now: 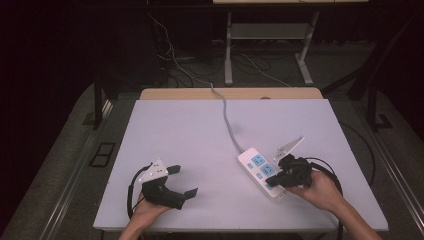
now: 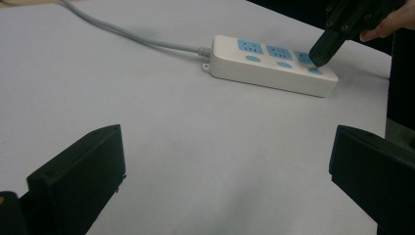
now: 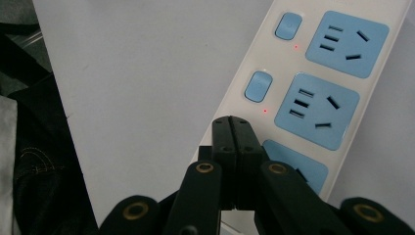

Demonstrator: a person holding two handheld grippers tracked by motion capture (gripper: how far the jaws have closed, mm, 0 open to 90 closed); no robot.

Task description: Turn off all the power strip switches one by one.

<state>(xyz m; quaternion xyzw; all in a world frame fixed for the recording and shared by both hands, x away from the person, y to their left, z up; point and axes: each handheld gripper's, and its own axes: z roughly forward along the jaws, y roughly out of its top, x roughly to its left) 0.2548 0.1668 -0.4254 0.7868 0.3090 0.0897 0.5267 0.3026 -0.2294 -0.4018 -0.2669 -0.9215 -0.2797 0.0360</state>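
High view: white power strip [image 1: 261, 171] lies on the right half of the white table [image 1: 200, 140], angled, its grey cable [image 1: 226, 117] running off the far edge. Right gripper [image 1: 272, 180] rests at the strip's near end, jaws pressed together with nothing between them. Left gripper [image 1: 184, 181] sits near the front-left edge, jaws spread wide and empty, well apart from the strip. Wide bare tabletop between the two and toward the far edge; strip's near end lies close to the front-right part of the table. Left gripper view: strip [image 2: 274, 63] shows blue sockets and blue buttons on a white body; right gripper's tip [image 2: 320, 58] comes down on the end button. No writing legible. Right gripper view: closed jaws [image 3: 233, 132] over the strip's [image 3: 244, 127] button side; two blue buttons [image 3: 258, 86] visible, each with a small red light lit beside it. No brand or label readable.
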